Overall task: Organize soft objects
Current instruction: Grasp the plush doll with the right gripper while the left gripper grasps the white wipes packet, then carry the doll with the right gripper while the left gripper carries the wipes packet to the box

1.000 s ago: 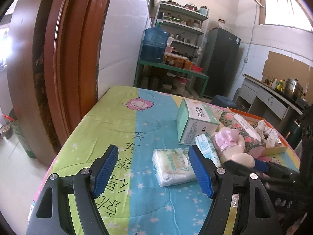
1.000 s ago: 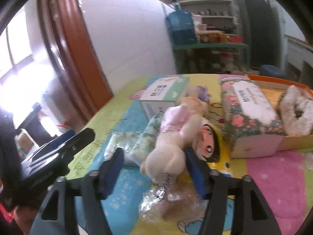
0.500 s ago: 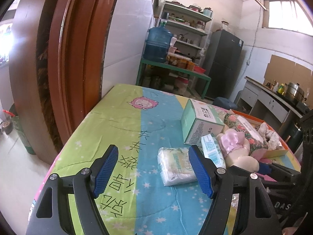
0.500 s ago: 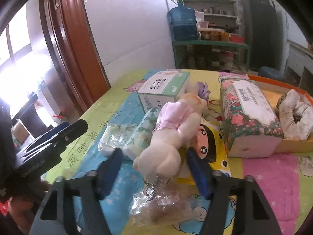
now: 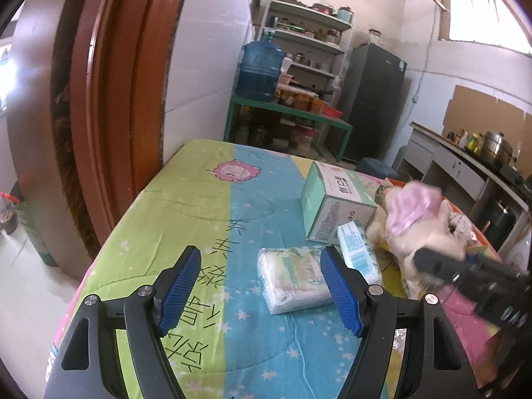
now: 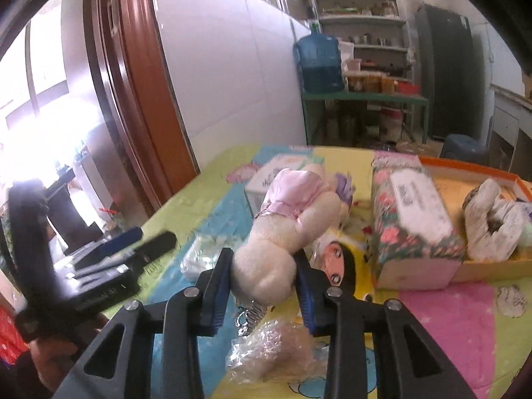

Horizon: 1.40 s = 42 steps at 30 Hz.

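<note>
The left, green half of the cartoon-print quilted table cover (image 5: 173, 206) lies bare and passable. To the right, a white wrapped tissue pack (image 5: 292, 277), a mint-green cardboard box (image 5: 335, 209) and a floral tissue box (image 6: 415, 219) crowd together, with an orange cardboard tray (image 6: 478, 169) beyond.

Quilt-covered bed (image 5: 199, 206) under tissue packs (image 5: 292, 279), boxes (image 5: 335, 199).

Cream plush toy (image 6: 266, 262) in pink dress; floral tissue box (image 6: 415, 219); orange tray (image 6: 492, 169); green, blue, star-speckled cartoon quilt (image 5: 186, 212).

left gripper (image 5: 259, 286): jaws wide, empty | right gripper (image 6: 262, 277): jaws just closed (clamped, tilted down)
</note>
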Tool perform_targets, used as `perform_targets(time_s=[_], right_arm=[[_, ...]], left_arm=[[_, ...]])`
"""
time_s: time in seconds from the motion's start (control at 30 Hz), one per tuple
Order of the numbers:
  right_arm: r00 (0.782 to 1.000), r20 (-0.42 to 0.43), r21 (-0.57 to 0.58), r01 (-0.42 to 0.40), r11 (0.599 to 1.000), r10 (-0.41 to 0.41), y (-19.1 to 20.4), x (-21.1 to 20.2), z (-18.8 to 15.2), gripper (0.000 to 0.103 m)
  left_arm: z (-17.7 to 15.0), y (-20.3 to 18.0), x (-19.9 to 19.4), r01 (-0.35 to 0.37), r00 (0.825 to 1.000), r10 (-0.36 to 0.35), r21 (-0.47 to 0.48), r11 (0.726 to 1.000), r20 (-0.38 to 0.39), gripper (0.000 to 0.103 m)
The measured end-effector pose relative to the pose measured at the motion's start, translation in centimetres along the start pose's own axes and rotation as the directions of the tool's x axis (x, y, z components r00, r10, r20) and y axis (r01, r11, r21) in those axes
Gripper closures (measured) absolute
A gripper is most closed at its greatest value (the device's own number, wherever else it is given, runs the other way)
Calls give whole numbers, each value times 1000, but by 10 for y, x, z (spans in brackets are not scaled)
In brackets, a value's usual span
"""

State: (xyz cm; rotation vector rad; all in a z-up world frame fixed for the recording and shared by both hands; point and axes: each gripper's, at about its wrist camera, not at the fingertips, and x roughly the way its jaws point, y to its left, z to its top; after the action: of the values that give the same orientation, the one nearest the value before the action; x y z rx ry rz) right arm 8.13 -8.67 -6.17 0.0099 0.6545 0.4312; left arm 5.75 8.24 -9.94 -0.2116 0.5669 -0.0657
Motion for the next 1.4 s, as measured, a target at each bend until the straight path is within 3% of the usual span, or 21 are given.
perform_targets(time_s=[0.13, 0.33, 0.47, 0.53, 0.57, 0.63, 0.73, 0.83, 1.07, 1.2, 1.4], right_arm=[[999, 41, 2, 18, 1000, -18, -6, -15, 7, 67], [998, 56, 1, 29, 1000, -29, -10, -23, 11, 67], [999, 50, 14, 19, 1000, -19, -13, -21, 9, 67], [999, 43, 29, 7, 1000, -8, -15, -19, 9, 67], [999, 42, 33, 2, 999, -3, -15, -19, 8, 67], [999, 40, 32, 1, 999, -2, -16, -17, 7, 67], [999, 43, 29, 0, 1000, -2, -16, -18, 8, 67], [999, 51, 24, 4, 1000, -5, -16, -21, 7, 67], [997, 74, 13, 12, 1000, -13, -16, -29, 10, 67], [996, 87, 20, 11, 1000, -13, -19, -35, 11, 67], [993, 110, 28, 27, 999, -30, -25, -46, 13, 67]], left_arm=[[2, -4, 12, 29, 999, -27, 26, 999, -44, 27], [-4, -5, 57, 66, 974, -63, 3, 998, -218, 27], [-4, -11, 66, 88, 968, -85, 2, 996, -235, 29], [-5, -16, 68, 129, 962, -121, 18, 991, -246, 54], [-6, -17, 67, 151, 958, -145, 4, 989, -247, 55], [-6, -18, 65, 141, 964, -137, 2, 990, -229, 75], [-6, -12, 59, 165, 965, -174, -61, 984, -198, 82], [-7, -10, 51, 165, 971, -175, -77, 983, -164, 84], [6, -22, 12, 116, 993, -116, 4, 993, -23, 88], [22, -30, -10, 114, 991, -115, 25, 993, 63, 88], [40, -47, -34, 154, 979, -159, 55, 987, 123, 88]])
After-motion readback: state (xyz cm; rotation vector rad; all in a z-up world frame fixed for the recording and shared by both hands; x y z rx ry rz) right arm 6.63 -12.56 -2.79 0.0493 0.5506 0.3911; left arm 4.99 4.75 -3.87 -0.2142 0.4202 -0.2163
